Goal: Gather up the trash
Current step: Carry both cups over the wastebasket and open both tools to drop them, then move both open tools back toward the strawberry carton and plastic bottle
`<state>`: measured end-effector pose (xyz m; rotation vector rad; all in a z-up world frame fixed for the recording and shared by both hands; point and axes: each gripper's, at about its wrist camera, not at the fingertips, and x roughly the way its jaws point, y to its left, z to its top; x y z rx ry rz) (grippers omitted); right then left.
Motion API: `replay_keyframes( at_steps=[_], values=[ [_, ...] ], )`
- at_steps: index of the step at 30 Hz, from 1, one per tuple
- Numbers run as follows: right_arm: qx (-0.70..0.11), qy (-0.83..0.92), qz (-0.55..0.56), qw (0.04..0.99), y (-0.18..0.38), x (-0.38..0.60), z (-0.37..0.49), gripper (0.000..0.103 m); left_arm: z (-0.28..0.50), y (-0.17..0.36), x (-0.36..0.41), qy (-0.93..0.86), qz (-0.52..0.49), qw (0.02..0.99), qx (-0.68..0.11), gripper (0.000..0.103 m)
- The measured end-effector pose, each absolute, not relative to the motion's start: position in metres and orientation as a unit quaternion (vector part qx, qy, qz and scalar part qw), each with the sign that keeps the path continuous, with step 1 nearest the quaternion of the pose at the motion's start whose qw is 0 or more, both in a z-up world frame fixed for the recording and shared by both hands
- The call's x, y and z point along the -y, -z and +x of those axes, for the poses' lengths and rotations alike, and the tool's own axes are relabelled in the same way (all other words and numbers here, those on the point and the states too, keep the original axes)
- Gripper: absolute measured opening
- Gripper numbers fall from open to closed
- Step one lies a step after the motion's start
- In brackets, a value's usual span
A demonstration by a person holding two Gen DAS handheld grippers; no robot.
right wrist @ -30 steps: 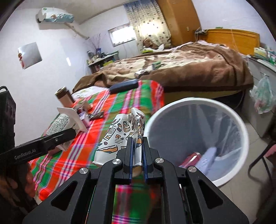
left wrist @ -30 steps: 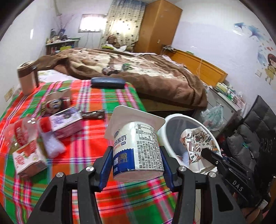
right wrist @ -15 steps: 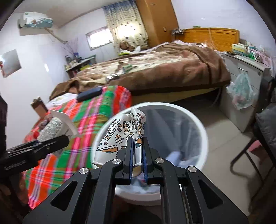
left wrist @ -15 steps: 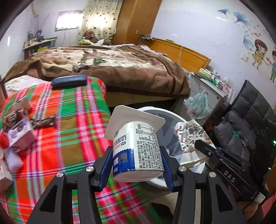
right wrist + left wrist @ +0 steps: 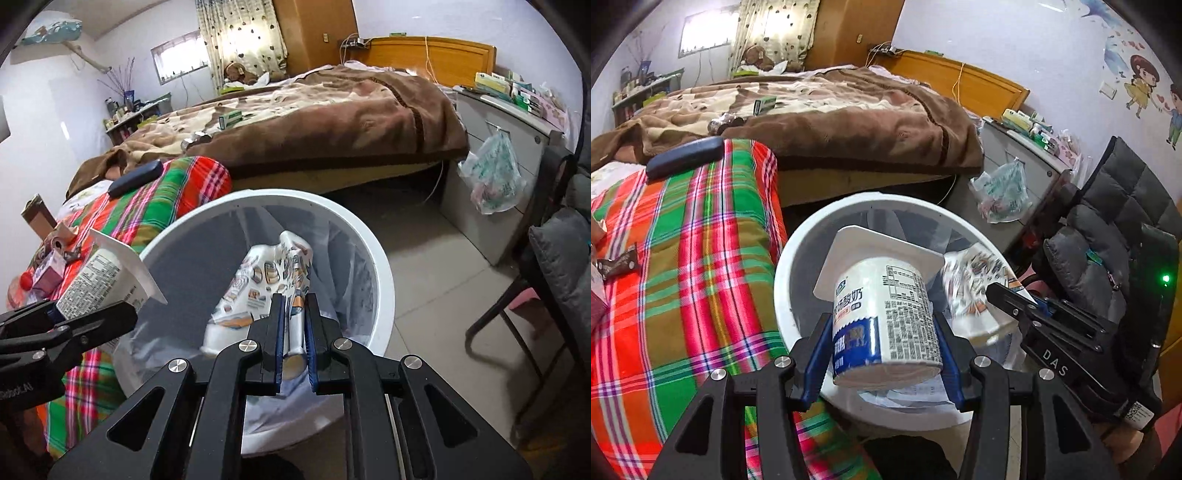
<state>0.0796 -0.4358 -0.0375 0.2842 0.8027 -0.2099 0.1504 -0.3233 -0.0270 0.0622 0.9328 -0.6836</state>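
Note:
My left gripper [image 5: 884,343] is shut on a white and blue yogurt cup [image 5: 882,314] and holds it over the near rim of the white trash bin [image 5: 783,266]. My right gripper [image 5: 294,321] holds a crumpled patterned paper cup [image 5: 266,284] over the bin's [image 5: 380,266] opening; its pads have parted a little and the cup looks blurred. The paper cup [image 5: 975,288] and the right gripper [image 5: 1015,302] show at the right of the left wrist view. The yogurt cup [image 5: 99,280] shows at the left of the right wrist view.
A table with a red and green plaid cloth [image 5: 683,258] stands left of the bin, with a dark case [image 5: 685,157], wrappers [image 5: 617,262] and small cartons [image 5: 48,277] on it. A bed with a brown blanket [image 5: 831,118] lies behind. A grey chair [image 5: 1108,251] stands at the right.
Both grippers have moved from over the table to above the bin. The right gripper's pads have spread slightly around the paper cup, which now looks blurred.

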Motion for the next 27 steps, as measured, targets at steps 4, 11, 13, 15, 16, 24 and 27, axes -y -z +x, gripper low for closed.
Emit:
replay_keyframes(
  at_steps=[4,11,13,15,16,24,27],
  values=[
    [-0.387,0.106,0.140,0.905,0.037,0.439,0.077,0.036,0.153,0.032,0.324,0.322,0.027,0.834,-0.446,0.061],
    [-0.380,0.102,0.144,0.908,0.034,0.434,0.075,0.044,0.152,0.028,0.315,0.323,0.014,0.838,-0.440,0.063],
    [-0.376,0.097,0.146,0.910,0.033,0.432,0.074,0.044,0.149,0.026,0.307,0.319,0.008,0.841,-0.436,0.063],
    [-0.369,0.095,0.146,0.913,0.030,0.427,0.071,0.044,0.148,0.023,0.299,0.314,0.004,0.845,-0.433,0.063],
    [-0.367,0.093,0.146,0.914,0.029,0.425,0.071,0.044,0.147,0.021,0.295,0.310,0.003,0.848,-0.431,0.063],
    [-0.350,0.068,0.140,0.924,0.019,0.405,0.071,0.044,0.137,0.010,0.254,0.285,-0.009,0.865,-0.413,0.063],
    [-0.345,0.057,0.136,0.927,0.016,0.394,0.071,0.044,0.133,0.007,0.235,0.275,-0.018,0.871,-0.408,0.063]
  ],
)
